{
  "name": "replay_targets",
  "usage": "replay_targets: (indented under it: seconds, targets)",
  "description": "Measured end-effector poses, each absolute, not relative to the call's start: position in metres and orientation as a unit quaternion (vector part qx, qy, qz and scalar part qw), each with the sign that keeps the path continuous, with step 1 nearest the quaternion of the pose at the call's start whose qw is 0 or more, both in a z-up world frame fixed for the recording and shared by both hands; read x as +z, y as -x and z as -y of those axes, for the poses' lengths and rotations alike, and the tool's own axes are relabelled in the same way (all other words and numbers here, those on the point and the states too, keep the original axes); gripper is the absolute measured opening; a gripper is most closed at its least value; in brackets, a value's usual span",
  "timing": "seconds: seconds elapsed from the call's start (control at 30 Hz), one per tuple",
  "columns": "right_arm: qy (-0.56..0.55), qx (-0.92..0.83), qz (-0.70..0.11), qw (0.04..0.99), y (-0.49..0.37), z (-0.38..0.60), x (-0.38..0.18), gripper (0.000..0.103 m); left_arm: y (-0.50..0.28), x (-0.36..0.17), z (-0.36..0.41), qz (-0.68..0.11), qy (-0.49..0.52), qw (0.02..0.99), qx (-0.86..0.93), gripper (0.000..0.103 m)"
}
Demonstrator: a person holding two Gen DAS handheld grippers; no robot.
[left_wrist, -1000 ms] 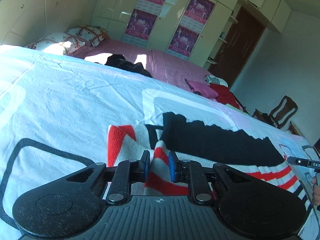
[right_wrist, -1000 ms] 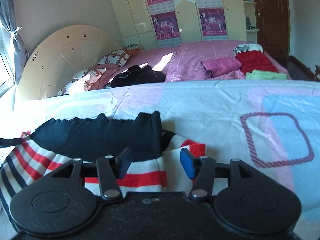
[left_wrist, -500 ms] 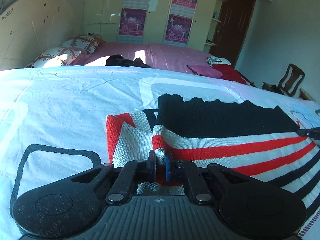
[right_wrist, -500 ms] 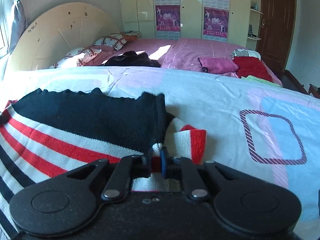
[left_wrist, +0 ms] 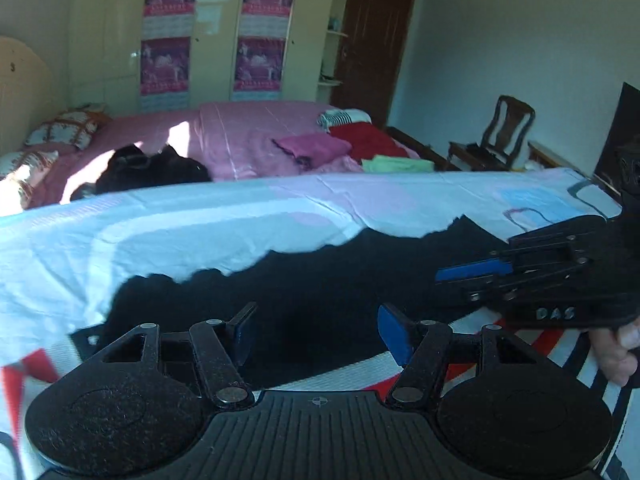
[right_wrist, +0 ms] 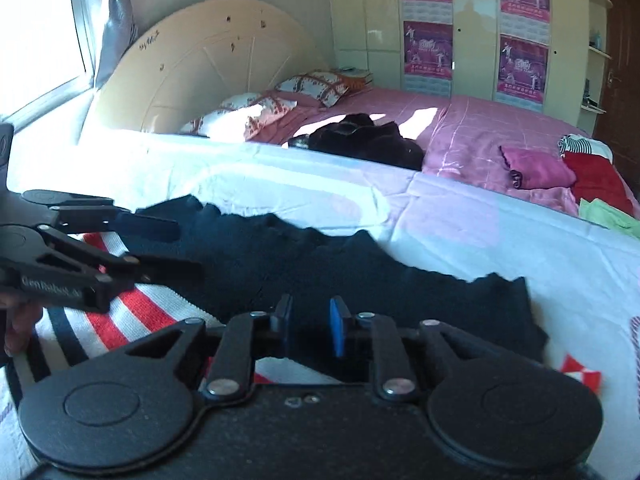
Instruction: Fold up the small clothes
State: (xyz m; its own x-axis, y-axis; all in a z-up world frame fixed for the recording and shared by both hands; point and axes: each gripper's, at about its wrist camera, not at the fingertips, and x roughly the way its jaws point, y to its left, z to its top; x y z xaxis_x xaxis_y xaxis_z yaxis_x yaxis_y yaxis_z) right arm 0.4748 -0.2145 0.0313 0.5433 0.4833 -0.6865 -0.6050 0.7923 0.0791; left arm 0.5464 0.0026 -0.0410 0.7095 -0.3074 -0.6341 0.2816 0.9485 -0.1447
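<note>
A small knit sweater (left_wrist: 312, 292), black at the hem with red, white and navy stripes, lies on the white printed sheet (left_wrist: 160, 232). It also shows in the right wrist view (right_wrist: 360, 276). My left gripper (left_wrist: 316, 330) is open and empty just above the black part. It shows from the side in the right wrist view (right_wrist: 176, 248). My right gripper (right_wrist: 310, 330) is partly open, with nothing between its pads, over the black part. It shows at the right in the left wrist view (left_wrist: 448, 280).
Behind the sheet is a pink bed (right_wrist: 472, 128) with a black garment heap (right_wrist: 360, 140), pillows (right_wrist: 248, 116) and folded pink, red and green clothes (left_wrist: 360, 148). A wooden chair (left_wrist: 500, 132) stands at the far right. Wardrobes with posters (left_wrist: 216, 28) line the back wall.
Both grippers were shut on the sweater's sleeve edges half a second ago. Now both have let go and opened, and have moved inward over the black hem part, facing each other.
</note>
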Motion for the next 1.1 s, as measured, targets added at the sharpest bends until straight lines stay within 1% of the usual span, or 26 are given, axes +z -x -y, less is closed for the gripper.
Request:
replay_targets:
  seconds: [0.03, 0.13, 0.2, 0.23, 0.33, 0.4, 0.47, 0.5, 0.57, 0.6, 0.63, 0.73, 0.8, 0.87, 0.97, 1.1]
  targets:
    - [0.097, 0.311, -0.377, 0.867, -0.479, 0.206, 0.024, 0.021, -0.552, -0.049, 0.002, -0.363, 0.016, 0.919, -0.151, 0.065]
    - [0.13, 0.307, -0.361, 0.871, -0.475, 0.209, 0.021, 0.02, -0.546, -0.051, -0.002, -0.361, -0.002, 0.924, -0.128, 0.065]
    - [0.152, 0.257, -0.346, 0.89, -0.474, 0.232, 0.024, 0.02, -0.538, -0.05, -0.016, -0.361, -0.024, 0.928, -0.095, 0.065]
    - [0.155, 0.234, -0.345, 0.896, -0.476, 0.247, 0.023, 0.02, -0.534, -0.051, -0.03, -0.364, -0.016, 0.927, -0.086, 0.064]
    - [0.125, 0.192, -0.349, 0.909, -0.481, 0.308, 0.024, 0.019, -0.524, -0.05, -0.063, -0.365, 0.012, 0.928, -0.07, 0.064]
    - [0.103, 0.201, -0.354, 0.908, -0.481, 0.321, 0.025, 0.02, -0.524, -0.049, -0.063, -0.367, 0.012, 0.928, -0.071, 0.064]
    - [0.101, 0.192, -0.354, 0.91, -0.477, 0.314, 0.031, 0.02, -0.525, -0.043, -0.048, -0.364, -0.007, 0.93, -0.051, 0.064]
    - [0.093, 0.192, -0.342, 0.915, -0.47, 0.311, 0.038, 0.023, -0.519, -0.036, -0.041, -0.351, -0.002, 0.934, -0.059, 0.064]
    - [0.063, 0.218, -0.318, 0.92, -0.448, 0.304, 0.052, 0.024, -0.505, -0.021, -0.024, -0.319, 0.015, 0.943, -0.09, 0.064]
    - [0.058, 0.24, -0.322, 0.914, -0.439, 0.295, 0.054, 0.025, -0.498, -0.018, -0.014, -0.315, 0.013, 0.944, -0.101, 0.065]
    - [0.065, 0.257, -0.33, 0.906, -0.431, 0.284, 0.052, 0.023, -0.492, -0.016, -0.003, -0.313, 0.011, 0.943, -0.115, 0.065]
    - [0.088, 0.302, -0.341, 0.886, -0.408, 0.249, 0.04, 0.023, -0.482, -0.027, 0.013, -0.33, 0.042, 0.933, -0.139, 0.065]
    - [0.106, 0.31, -0.34, 0.881, -0.398, 0.232, 0.031, 0.024, -0.479, -0.043, 0.021, -0.348, 0.033, 0.928, -0.131, 0.065]
    - [0.12, 0.311, -0.335, 0.881, -0.392, 0.222, 0.025, 0.029, -0.473, -0.052, 0.021, -0.342, 0.023, 0.93, -0.13, 0.065]
    - [0.171, 0.299, -0.321, 0.882, -0.387, 0.224, 0.026, 0.026, -0.467, -0.047, 0.012, -0.349, 0.01, 0.93, -0.115, 0.065]
    - [0.172, 0.214, -0.331, 0.902, -0.396, 0.279, 0.028, 0.025, -0.449, -0.047, -0.031, -0.351, 0.001, 0.933, -0.081, 0.064]
